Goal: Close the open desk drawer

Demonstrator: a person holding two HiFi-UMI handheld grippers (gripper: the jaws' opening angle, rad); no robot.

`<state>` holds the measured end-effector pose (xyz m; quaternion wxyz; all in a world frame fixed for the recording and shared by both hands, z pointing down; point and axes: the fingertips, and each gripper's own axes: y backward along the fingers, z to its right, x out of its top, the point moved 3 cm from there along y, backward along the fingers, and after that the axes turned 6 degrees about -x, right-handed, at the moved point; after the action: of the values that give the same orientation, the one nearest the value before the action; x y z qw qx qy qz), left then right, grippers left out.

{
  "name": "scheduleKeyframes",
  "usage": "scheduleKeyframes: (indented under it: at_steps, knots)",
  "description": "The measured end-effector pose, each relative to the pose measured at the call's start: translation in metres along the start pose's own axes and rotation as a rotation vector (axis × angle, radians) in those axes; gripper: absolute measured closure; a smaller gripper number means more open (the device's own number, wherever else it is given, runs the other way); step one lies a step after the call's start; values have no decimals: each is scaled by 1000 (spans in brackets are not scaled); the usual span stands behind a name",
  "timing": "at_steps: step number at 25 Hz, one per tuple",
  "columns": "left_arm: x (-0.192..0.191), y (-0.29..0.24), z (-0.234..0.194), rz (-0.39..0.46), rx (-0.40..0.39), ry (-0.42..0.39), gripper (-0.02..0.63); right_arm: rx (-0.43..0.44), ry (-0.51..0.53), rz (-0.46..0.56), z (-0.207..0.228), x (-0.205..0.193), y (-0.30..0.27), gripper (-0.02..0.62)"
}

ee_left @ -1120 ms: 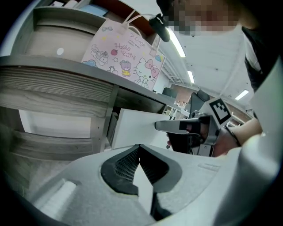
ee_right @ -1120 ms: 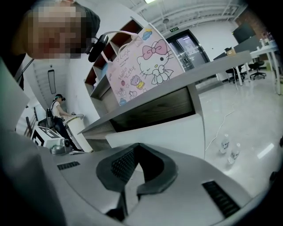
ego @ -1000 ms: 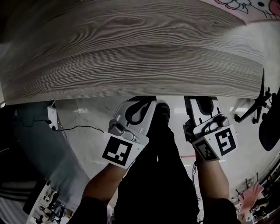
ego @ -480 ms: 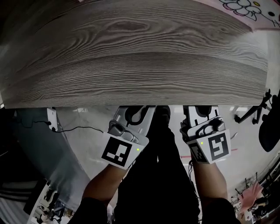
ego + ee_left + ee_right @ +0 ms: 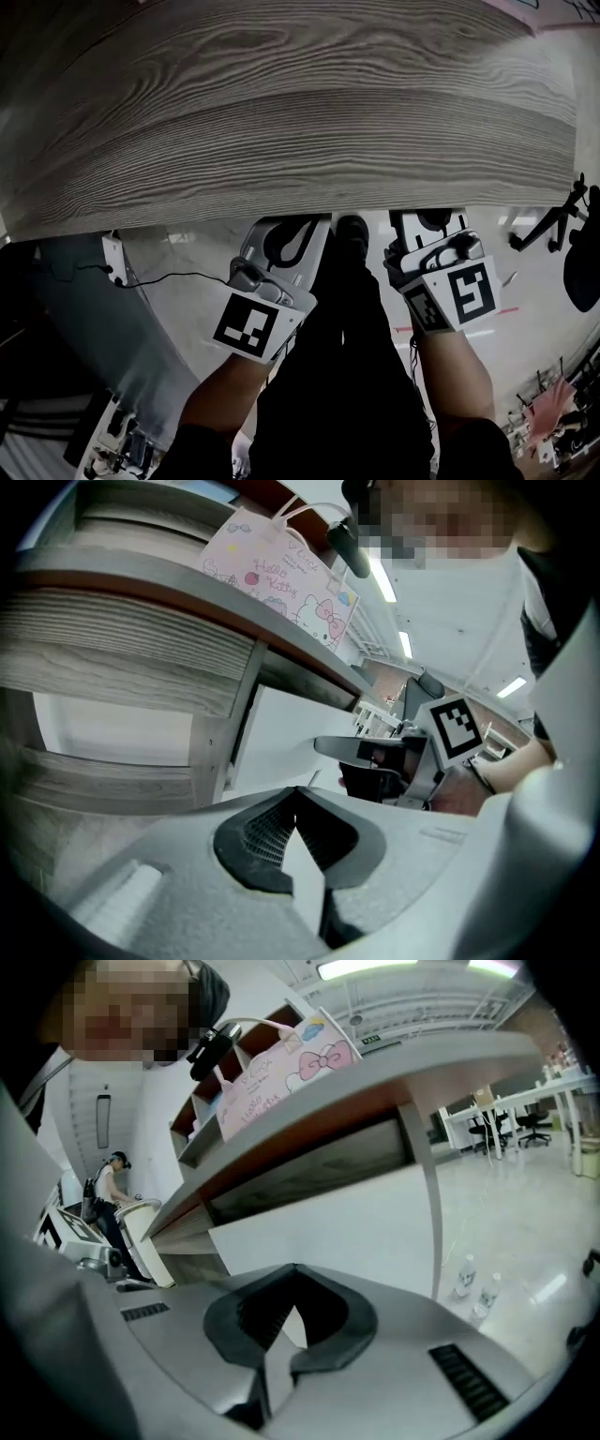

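Observation:
The wood-grain desk top [image 5: 281,122] fills the upper head view. My left gripper [image 5: 289,234] and right gripper [image 5: 427,225] reach under its near edge, which hides their tips. In the left gripper view my left gripper [image 5: 298,791] is shut with nothing in it. It points at a wood-grain drawer front [image 5: 131,672] under the desk top, with a side wall running back beside a white panel [image 5: 291,733]. The right gripper [image 5: 349,749] shows beside it. In the right gripper view my right gripper [image 5: 293,1269] is shut and empty below a grey wood panel [image 5: 309,1171].
A pink cartoon bag [image 5: 281,569] stands on the desk. An office chair [image 5: 562,220] is at the right, and two bottles [image 5: 473,1283] stand on the floor. A black cable [image 5: 169,277] runs at the left. My dark trouser legs [image 5: 347,375] are between the arms.
The right gripper has shifted a little left and forward under the desk edge. The left gripper has barely moved. Both stay shut.

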<state>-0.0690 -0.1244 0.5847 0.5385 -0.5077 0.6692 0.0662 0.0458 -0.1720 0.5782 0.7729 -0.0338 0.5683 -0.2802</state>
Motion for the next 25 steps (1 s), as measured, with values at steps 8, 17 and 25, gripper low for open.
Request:
scheduleKeyframes:
  at_steps: [8,17,25]
  knots:
    - [-8,2,8,-5,-4,6,600,-40,8,-6,14,-6,-2,584]
    - [-9,12,11,15,5,-6,600,-57,18,13,11,-9,-3,583]
    - [2,29,31,35,-13,-46,600,-79,18,-13,12,-6,-2,583]
